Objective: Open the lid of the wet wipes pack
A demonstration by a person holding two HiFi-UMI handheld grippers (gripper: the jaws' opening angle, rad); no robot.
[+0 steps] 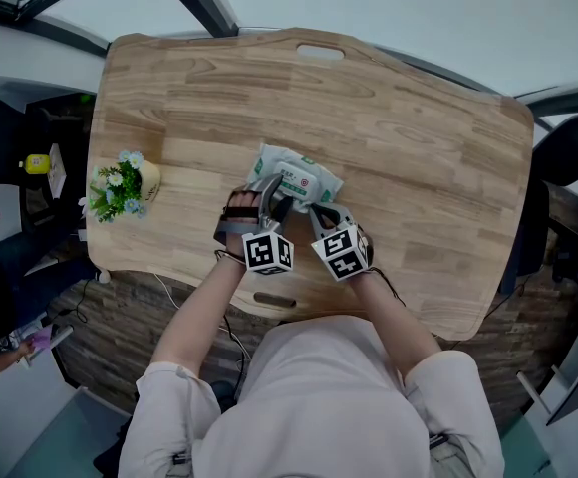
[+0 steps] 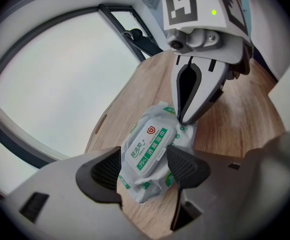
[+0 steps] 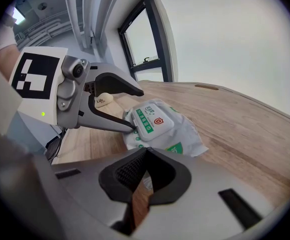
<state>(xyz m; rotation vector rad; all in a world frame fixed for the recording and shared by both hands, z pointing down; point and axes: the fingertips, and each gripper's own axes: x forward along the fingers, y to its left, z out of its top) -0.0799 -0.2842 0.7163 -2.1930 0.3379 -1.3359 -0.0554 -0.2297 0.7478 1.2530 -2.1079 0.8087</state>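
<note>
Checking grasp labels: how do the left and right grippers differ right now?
Left gripper has its jaws apart on either side of the wet wipes pack; right gripper has its jaws together. Left gripper straddles the lid; right gripper's tip only meets the pack's edge. Both sit low at the pack on the table.

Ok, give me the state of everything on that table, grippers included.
Wipes pack: lying flat on the table, lid side up.
Lid: closed.
Left gripper: open, one jaw on each side of the pack.
Right gripper: shut, tips against the pack's edge.
Flower pot: upright, apart from the pack.
</note>
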